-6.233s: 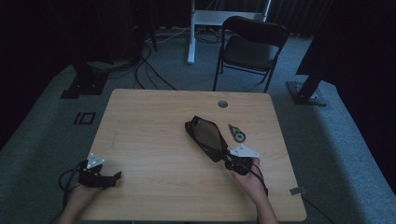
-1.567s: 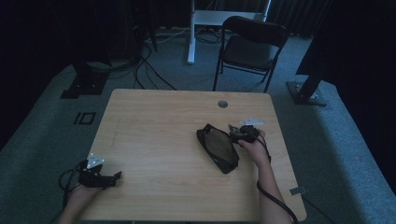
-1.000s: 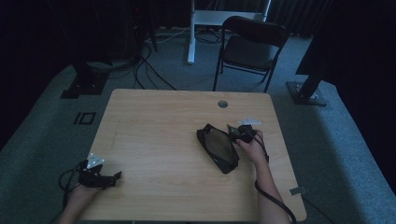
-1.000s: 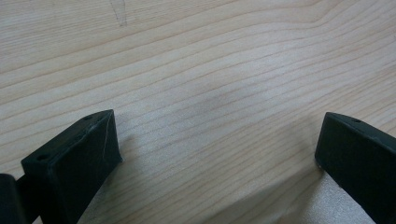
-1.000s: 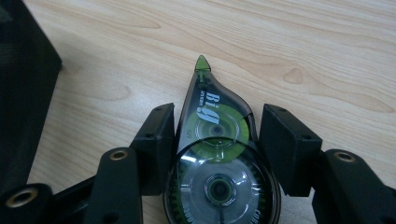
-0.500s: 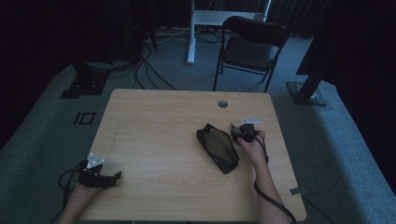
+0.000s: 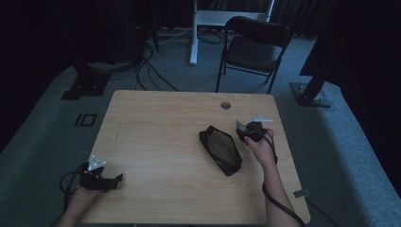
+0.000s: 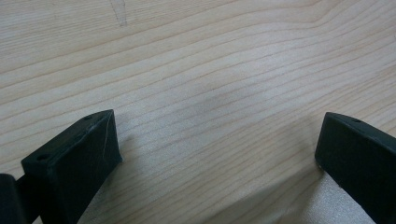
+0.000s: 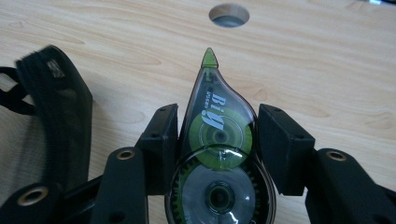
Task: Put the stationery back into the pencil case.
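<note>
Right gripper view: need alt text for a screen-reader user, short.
The right gripper is shut on a teardrop-shaped correction tape dispenser, clear with green reels, its green tip pointing away toward a round hole in the wooden table. A black pouch lies at the left of the view, beside the gripper.

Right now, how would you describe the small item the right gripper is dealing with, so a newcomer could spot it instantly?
Start at the wooden table and find the black mesh pouch right of centre. Just beyond its right edge, the right gripper is shut on a correction tape dispenser. It is teardrop-shaped and clear, with green reels inside and a green tip pointing toward the round cable hole, unlike the flat, dark pouch.
</note>
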Available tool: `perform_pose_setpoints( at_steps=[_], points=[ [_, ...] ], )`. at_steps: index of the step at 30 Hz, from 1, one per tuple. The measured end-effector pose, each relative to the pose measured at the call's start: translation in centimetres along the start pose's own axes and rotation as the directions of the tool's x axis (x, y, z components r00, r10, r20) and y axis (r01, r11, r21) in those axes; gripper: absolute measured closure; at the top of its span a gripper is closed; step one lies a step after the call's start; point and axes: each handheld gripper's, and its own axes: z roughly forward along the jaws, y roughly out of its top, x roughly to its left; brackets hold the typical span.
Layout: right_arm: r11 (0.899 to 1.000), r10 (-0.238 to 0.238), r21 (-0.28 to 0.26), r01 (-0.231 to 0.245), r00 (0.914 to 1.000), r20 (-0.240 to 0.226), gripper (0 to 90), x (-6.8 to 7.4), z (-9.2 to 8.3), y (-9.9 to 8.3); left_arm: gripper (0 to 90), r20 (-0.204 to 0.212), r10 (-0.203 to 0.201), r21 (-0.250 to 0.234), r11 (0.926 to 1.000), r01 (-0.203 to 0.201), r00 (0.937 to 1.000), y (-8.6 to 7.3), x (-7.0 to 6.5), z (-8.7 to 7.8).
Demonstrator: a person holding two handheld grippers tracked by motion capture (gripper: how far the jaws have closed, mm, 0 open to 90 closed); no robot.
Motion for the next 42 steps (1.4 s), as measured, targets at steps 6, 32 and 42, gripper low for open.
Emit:
perform_pose_setpoints(
  at_steps=[6, 32, 42],
  points=[
    [1.000, -0.008, -0.030, 0.009, 0.9999, 0.014, 49.0, 0.5, -2.3, 1.3, 0.0, 0.000, 0.000, 0.000, 1.0000, 0.000, 1.0000, 0.0, 0.0, 0.0],
    [0.994, -0.095, -0.067, 0.090, 0.9932, -0.068, 49.2, 6.6, -5.8, 2.9, 0.0, 0.000, 0.000, 0.000, 1.0000, 0.000, 1.0000, 0.0, 0.0, 0.0],
    [0.996, -0.089, -0.026, 0.087, 0.9915, -0.095, 49.3, 8.4, -5.8, 2.8, 0.0, 0.000, 0.000, 0.000, 1.0000, 0.000, 1.0000, 0.0, 0.0, 0.0]
  ],
)
